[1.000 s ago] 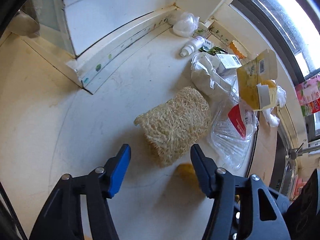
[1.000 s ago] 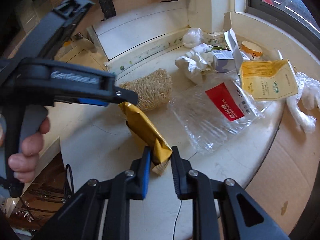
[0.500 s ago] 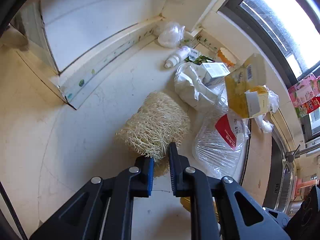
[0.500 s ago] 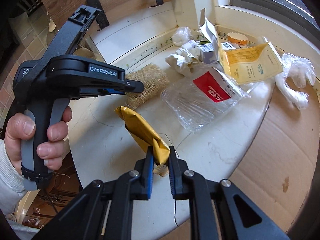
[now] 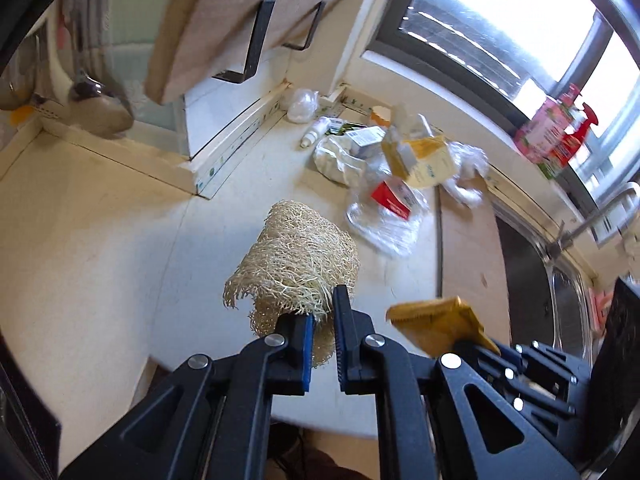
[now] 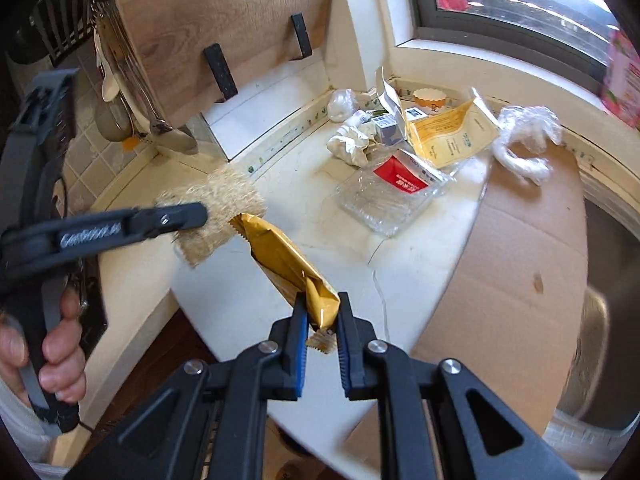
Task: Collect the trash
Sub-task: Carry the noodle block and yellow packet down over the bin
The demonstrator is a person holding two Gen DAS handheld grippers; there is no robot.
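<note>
Trash is held in both grippers above the pale counter (image 6: 248, 300): the left gripper (image 5: 322, 322) has its fingers clamped on the near edge of a straw-coloured loofah scrubber (image 5: 296, 260), whose frayed fibres bulge out between and past the blue pads (image 5: 307, 344), and the scrubber hangs clear of the counter. The right gripper (image 6: 322, 326) has its fingers pinched on the lower end of a gold foil wrapper (image 6: 288, 256), which sticks up and away from the pads, its serrated far end close to the scrubber in the right wrist view. There the left gripper shows from the side, blurred, with a hand (image 6: 48, 364) wrapped around its grey handle. Farther back on the counter lies the rest of the litter in a loose heap: a clear plastic tray with a red label (image 6: 392, 196), a crumpled white paper wad (image 6: 352, 144), a yellow paper packet (image 6: 448, 136), a small white bottle (image 5: 316, 132) and a knotted clear plastic bag (image 6: 524, 140). A sheet of brown cardboard (image 6: 520, 280) covers the surface to the right of the counter, and a wooden board (image 6: 224, 20) sits on black brackets against the wall behind.
</note>
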